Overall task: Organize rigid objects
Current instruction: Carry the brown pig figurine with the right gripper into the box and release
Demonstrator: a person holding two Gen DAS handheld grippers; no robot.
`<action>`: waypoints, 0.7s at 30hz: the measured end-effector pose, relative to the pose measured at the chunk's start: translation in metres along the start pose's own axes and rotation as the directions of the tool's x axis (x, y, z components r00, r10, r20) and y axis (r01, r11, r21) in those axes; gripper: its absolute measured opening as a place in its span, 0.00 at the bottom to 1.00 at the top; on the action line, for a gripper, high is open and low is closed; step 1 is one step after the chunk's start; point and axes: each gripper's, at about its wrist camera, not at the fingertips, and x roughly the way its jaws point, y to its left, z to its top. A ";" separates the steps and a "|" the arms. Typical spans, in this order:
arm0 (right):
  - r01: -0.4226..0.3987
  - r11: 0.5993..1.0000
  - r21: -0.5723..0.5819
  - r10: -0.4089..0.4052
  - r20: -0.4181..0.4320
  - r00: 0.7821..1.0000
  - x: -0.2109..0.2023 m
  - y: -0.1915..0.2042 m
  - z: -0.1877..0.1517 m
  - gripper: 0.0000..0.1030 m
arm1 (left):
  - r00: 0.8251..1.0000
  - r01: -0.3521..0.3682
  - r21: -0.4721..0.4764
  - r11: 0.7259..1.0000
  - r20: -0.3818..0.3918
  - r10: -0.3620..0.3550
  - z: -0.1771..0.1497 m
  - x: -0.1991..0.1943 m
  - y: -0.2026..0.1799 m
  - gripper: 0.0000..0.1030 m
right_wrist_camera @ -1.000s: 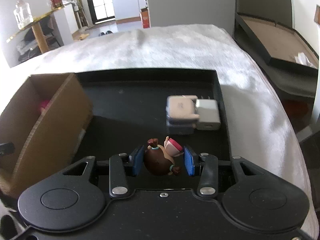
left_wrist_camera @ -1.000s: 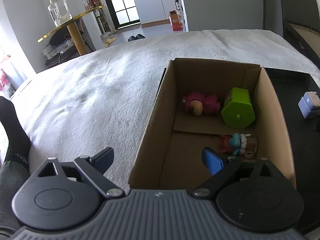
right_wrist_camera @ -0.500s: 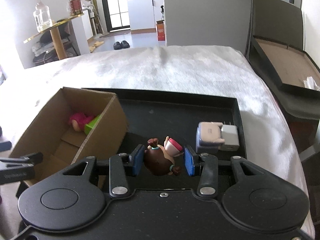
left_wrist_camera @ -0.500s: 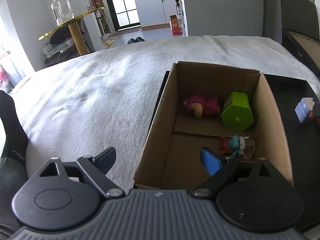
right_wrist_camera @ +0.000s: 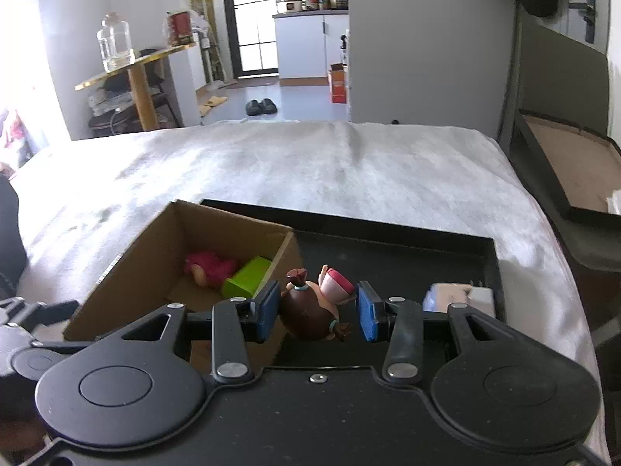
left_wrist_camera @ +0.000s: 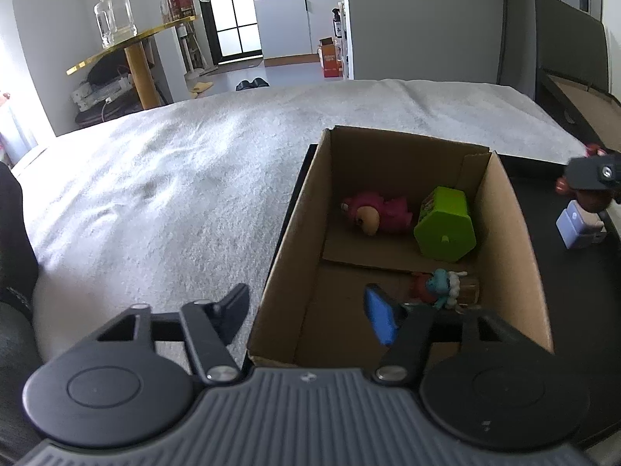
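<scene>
**Right gripper holds toy figure beside cardboard box; left gripper spread wide over box's near wall**

While the right gripper (right_wrist_camera: pixel 318 310) clamps a small brown-haired toy figure (right_wrist_camera: pixel 310 310) between its blue pads (right_wrist_camera: pixel 268 310), the toy sits above the black tray (right_wrist_camera: pixel 407 240), just beside the right wall of the cardboard box (right_wrist_camera: pixel 155 240). Figure is tilted, w/ a pink-and-red part pointing up-right. Both pads look pressed to its sides, though contact on the right pad isn't fully clear.

Left gripper (left_wrist_camera: pixel 306 310) is spread wide and holds nothing. Its left finger (left_wrist_camera: pixel 233 306) is outside the box, over the white blanket (left_wrist_camera: pixel 174 178); its blue-padded right finger (left_wrist_camera: pixel 382 320) is inside the box, near the front wall. So the jaws straddle the box's near-left corner.

Box stands on the tray's left part, open at top. Inside: a pink plush-like toy (left_wrist_camera: pixel 374 213) lying toward the far-left area, a lime-green hexagonal container (left_wrist_camera: pixel 446 223) on its side at the far-right corner, and a small blue-and-red figure (left_wrist_camera: pixel 442 285) near the right wall, closer to the front.

On the tray's right side, well apart from the box, lie a pale lavender block (right_wrist_camera: pixel 442 297) and a white charger-like block (right_wrist_camera: pixel 481 297), touching each other. Tray rests on the blanket.

Bkgd: a gold-topped side table (right_wrist_camera: pixel 132 70) w/ a glass jar (right_wrist_camera: pixel 114 42).
</scene>
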 end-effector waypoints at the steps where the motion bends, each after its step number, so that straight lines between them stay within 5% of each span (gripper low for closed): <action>1: -0.005 1.000 -0.004 0.005 0.002 1.000 0.001 0.003 0.001 0.41 | 1.000 0.003 -0.005 1.000 0.000 -0.003 0.000 0.000 0.001 0.54; 15: -0.063 0.995 -0.080 0.062 -0.026 0.998 0.019 0.048 0.004 0.41 | 1.000 0.000 -0.067 0.998 -0.001 0.000 -0.001 0.003 0.020 0.18; 21: -0.076 0.992 -0.102 0.071 -0.054 0.996 0.035 0.063 0.003 0.41 | 1.000 0.021 -0.088 0.996 -0.004 -0.022 -0.001 0.004 0.026 0.16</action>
